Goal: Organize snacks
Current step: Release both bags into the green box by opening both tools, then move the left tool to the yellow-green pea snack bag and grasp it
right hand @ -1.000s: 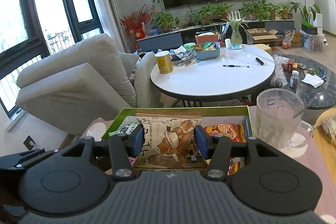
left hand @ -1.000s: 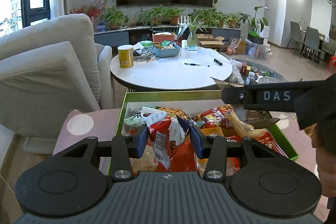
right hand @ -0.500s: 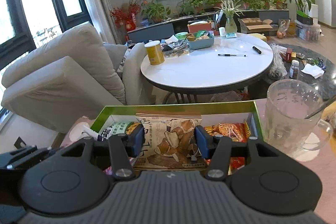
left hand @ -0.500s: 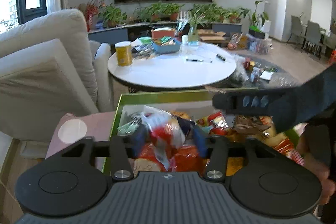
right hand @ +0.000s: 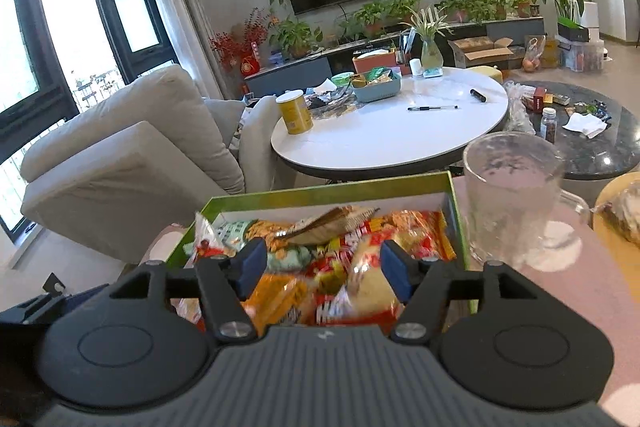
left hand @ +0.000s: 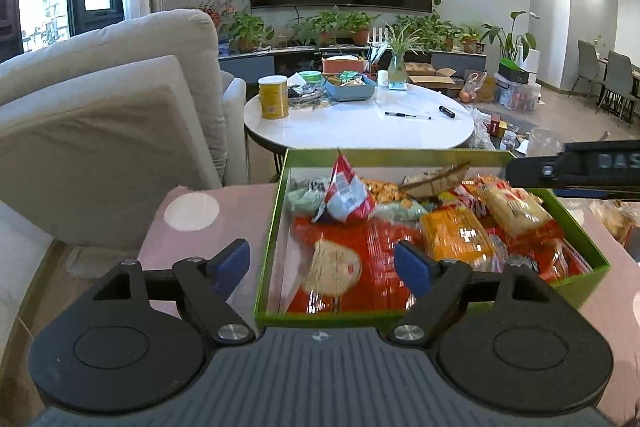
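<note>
Left wrist view
Left gripper (left hand: 322,265): I see its jaws released; they have just been opening, with nothing pressed by the pads.
Green box (left hand: 400,157): I see it ahead of the jaws, its left wall running between the two pads.
Red-and-white packet (left hand: 346,195): it lies in the box beyond the jaws, one corner sticking up.
Red bag (left hand: 352,267): in the box, in the gap between the pads.

Right wrist view
Right gripper (right hand: 322,269): I see its jaws spread, gripping nothing.
Brown snack bag (right hand: 332,223): it lies in the box beyond the jaws, apart from both pads.
Glass mug (right hand: 514,199): right of the jaws, just beside the box.
</note>
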Action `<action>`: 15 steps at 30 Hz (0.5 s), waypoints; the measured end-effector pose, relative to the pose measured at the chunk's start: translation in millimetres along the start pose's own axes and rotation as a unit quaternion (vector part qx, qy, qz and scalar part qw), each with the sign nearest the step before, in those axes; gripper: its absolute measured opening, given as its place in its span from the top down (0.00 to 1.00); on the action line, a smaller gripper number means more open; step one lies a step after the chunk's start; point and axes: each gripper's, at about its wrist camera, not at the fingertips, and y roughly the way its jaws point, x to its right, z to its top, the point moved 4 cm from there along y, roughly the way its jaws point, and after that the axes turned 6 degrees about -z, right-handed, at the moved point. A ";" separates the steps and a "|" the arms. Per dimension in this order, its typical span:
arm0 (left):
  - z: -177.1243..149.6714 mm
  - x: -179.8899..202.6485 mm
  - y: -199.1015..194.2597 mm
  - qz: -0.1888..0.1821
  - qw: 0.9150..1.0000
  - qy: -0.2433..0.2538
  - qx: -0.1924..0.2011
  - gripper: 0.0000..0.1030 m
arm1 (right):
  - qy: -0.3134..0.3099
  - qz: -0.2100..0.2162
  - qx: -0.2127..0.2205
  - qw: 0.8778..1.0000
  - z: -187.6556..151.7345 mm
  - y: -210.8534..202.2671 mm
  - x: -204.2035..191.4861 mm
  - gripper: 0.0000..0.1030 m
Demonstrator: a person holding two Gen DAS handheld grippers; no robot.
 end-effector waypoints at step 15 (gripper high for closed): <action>-43.7 2.5 -44.9 0.003 1.000 -0.006 -0.022 0.21 | -0.052 0.009 -0.021 0.998 -41.7 -37.9 -11.4 0.34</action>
